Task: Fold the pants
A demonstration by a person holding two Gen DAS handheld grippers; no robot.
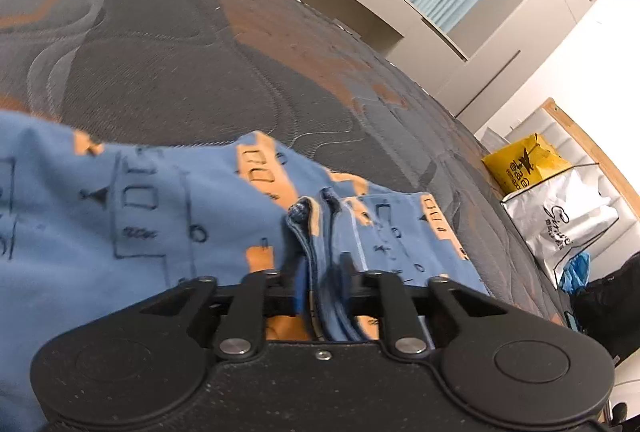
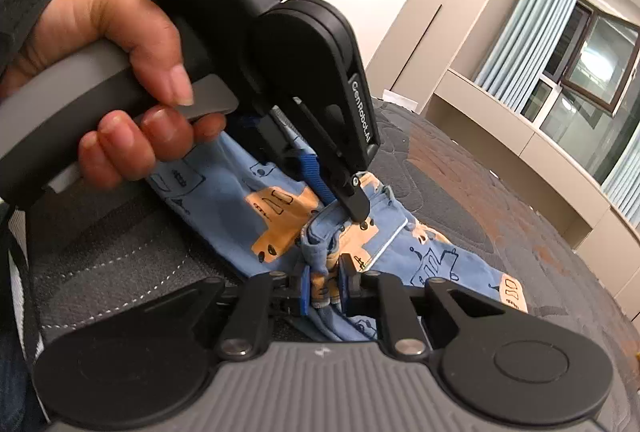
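Patterned mattress (image 1: 168,63), both claws angled down, pinching blue pants (image 1: 224,199), left claw (image 1: 324,272), right claw (image 2: 324,286)

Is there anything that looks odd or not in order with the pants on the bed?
Nothing is damaged. The pants lie crumpled on the mattress, not flat; both grippers pinch bunched fabric close together: right gripper, left gripper.

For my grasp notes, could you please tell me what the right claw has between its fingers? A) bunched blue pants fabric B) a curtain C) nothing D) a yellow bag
A: the right claw pinches a bunched fold of the blue pants.
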